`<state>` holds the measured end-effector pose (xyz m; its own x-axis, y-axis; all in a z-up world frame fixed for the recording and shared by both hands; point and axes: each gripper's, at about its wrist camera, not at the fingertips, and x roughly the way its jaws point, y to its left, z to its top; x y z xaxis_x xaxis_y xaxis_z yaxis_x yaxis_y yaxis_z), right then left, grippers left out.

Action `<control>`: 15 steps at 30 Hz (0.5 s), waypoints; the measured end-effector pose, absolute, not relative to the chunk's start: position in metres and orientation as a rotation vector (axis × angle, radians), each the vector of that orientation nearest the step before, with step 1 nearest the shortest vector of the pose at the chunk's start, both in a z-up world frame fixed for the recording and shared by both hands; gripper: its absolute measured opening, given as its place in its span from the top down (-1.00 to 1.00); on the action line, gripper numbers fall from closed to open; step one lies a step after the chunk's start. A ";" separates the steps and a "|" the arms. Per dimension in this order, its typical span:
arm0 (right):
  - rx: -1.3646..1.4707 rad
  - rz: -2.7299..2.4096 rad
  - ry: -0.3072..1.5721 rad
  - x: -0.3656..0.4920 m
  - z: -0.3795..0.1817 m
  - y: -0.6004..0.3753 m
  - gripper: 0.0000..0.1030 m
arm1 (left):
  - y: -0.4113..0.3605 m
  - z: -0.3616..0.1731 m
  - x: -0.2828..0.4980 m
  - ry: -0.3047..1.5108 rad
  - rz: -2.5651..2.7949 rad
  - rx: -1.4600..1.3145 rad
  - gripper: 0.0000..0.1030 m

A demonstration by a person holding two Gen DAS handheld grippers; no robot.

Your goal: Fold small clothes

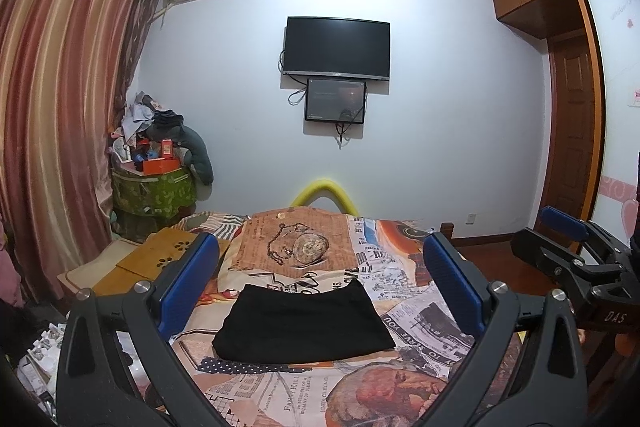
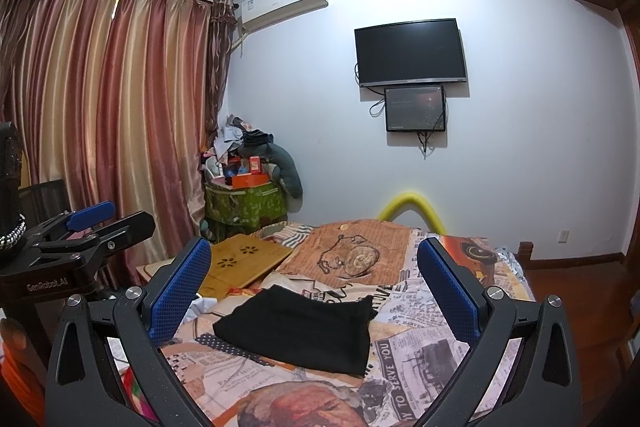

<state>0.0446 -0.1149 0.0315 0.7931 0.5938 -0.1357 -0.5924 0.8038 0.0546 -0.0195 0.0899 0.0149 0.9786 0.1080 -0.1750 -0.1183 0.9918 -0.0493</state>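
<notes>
Folded black fabric garment point(image 1: 302, 325) lying flat on a bed covered by a newspaper-and-pocket-watch print bedspread point(image 1: 420, 311), near the bedspread's middle; a dark polka-dot strip of cloth point(image 1: 248, 367) shows just beside its near edge. Left gripper point(image 1: 320, 279), black frame with blue ribbed pads, hangs above the garment with jaws spread wide, holding nothing and apart from the cloth. Right gripper point(image 2: 314, 283), of the same build, hangs above the same garment, jaws likewise spread wide and empty. In the left wrist view the right gripper appears at the right edge; in the right wrist view the left gripper appears at the left edge. A light wooden lap tray with flower-shaped cut-outs point(image 2: 240, 261) rests on the bed's left side. A black wall-mounted television point(image 1: 336, 47) hangs on the far wall.
</notes>
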 end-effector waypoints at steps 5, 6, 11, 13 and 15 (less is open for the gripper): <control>0.015 0.639 0.152 0.045 0.031 -0.115 -0.99 | 0.089 0.014 -0.019 0.179 0.116 -0.068 -0.99; 0.015 0.639 0.153 0.045 0.032 -0.115 -0.99 | 0.089 0.015 -0.019 0.179 0.117 -0.071 -0.99; 0.014 0.642 0.157 0.044 0.032 -0.114 -0.99 | 0.090 0.014 -0.017 0.193 0.114 -0.086 -0.99; 0.014 0.642 0.158 0.044 0.032 -0.114 -0.99 | 0.089 0.014 -0.017 0.196 0.113 -0.086 -0.99; 0.014 0.642 0.159 0.045 0.032 -0.114 -0.99 | 0.088 0.013 -0.016 0.202 0.106 -0.085 -0.99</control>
